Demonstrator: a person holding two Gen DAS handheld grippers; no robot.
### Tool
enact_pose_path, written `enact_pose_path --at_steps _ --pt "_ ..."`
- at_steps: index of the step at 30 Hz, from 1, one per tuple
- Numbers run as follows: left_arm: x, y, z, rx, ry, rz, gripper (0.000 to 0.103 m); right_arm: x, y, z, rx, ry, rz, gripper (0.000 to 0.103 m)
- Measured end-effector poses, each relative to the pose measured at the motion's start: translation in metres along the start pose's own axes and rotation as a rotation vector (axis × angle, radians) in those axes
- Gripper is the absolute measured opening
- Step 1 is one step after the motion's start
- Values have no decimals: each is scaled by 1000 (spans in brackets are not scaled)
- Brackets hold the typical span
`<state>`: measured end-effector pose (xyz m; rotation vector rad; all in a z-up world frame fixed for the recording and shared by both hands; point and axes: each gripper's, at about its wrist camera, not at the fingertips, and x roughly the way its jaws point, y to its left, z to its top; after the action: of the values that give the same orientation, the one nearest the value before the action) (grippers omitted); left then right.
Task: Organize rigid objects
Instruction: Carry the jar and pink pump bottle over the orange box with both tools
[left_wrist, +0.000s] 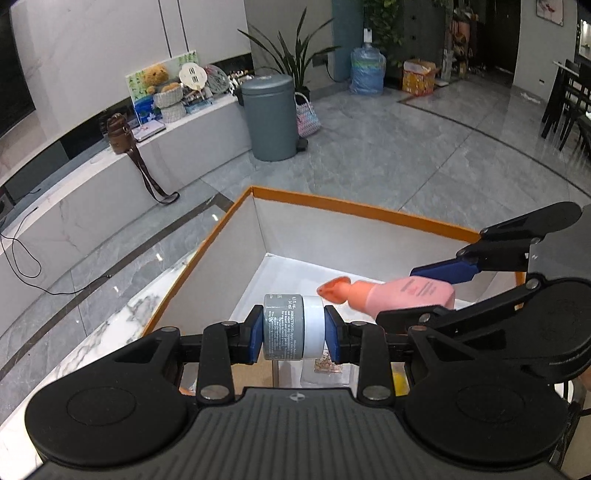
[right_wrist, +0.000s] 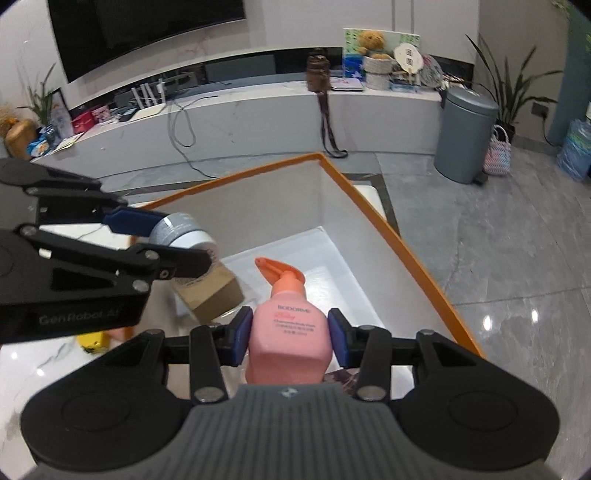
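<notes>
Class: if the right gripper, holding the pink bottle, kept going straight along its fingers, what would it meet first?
Probably the white floor of the orange-rimmed box: the right gripper points down into it, pink bottle nozzle first. Nothing shows in between, though depth is unclear.

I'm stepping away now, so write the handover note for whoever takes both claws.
Left claw: shut on the grey jar, held over the orange-rimmed box.
Right claw: shut on the pink pump bottle, also over the box.
Done: both items picked up.
Left: set both down inside the box; a brown carton stands near its left wall and likely needs placing too.
</notes>
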<state>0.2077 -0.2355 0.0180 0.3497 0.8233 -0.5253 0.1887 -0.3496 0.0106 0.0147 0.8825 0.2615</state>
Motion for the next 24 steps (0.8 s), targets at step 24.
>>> enact_pose_path --at_steps 24 --pt "80 12 20 -8 202 -37 37 72 0 13 3 135 -69 43"
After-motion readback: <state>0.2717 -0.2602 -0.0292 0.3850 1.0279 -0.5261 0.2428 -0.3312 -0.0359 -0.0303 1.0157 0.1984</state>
